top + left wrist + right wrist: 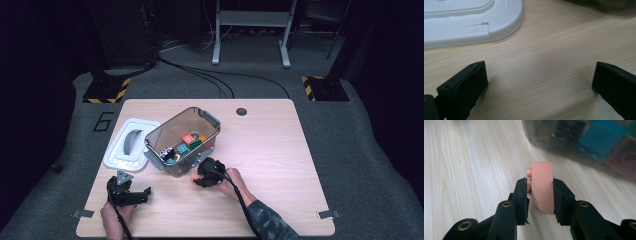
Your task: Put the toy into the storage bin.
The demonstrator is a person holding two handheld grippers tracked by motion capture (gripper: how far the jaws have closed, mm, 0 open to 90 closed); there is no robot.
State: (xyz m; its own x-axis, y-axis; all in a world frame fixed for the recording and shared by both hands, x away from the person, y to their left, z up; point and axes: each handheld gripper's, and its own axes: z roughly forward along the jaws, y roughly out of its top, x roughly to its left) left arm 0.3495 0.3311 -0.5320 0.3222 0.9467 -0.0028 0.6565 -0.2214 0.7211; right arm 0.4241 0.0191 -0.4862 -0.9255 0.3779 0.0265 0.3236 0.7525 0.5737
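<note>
A salmon-pink curved brick [543, 173] sits upright between the pads of my right gripper [540, 184], which is shut on it just above the wooden table. In the high view that gripper [199, 179] is at the near side of a smoky clear plastic box [177, 169], and the brick [193, 176] shows at its tip. The box [584, 145] holds several coloured bricks, among them teal, green, orange and black ones. My left gripper [134, 193] rests low at the front left of the table; its jaws [540, 72] stand wide open over bare wood.
The box's white lid [129, 145] lies flat left of the box, just beyond the left gripper [469, 22]. The tabletop [270, 165] is light wood with a round cable hole [241, 111] at the back. Cables and stand legs lie on the floor behind.
</note>
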